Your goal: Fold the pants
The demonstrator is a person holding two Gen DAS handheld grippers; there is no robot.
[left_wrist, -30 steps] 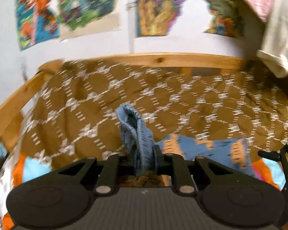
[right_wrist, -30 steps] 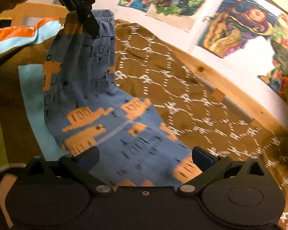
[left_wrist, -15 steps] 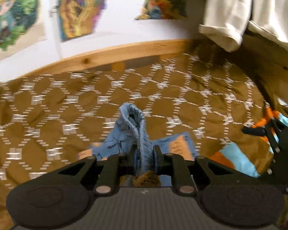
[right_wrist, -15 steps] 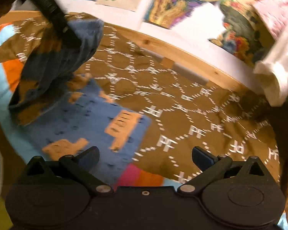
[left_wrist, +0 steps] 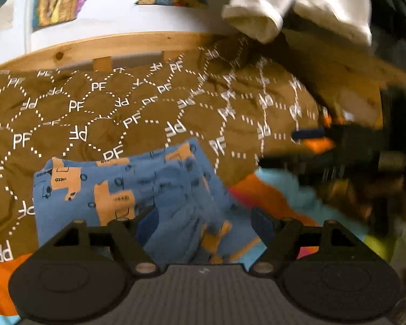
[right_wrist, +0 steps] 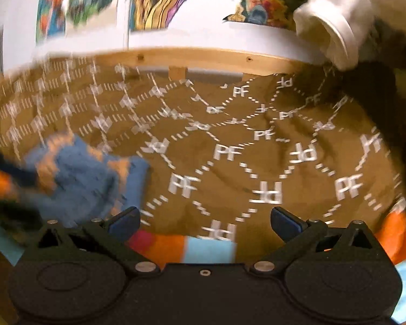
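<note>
our left tool (left_wrist: 204, 220) has just been opening, its jaws spread wide with nothing pinched. the blue pants (left_wrist: 127, 189) lie folded on the brown bedspread (left_wrist: 100, 113) right under and ahead of it. our right tool (right_wrist: 205, 218) gapes empty too, pants to its left.

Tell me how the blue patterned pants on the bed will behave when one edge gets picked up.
The blue pants lie in soft, rumpled layers, so they would probably flop and sag. Thin cloth suggests they are light. The stacked folds look loose, so lifting one edge would likely undo them.
</note>
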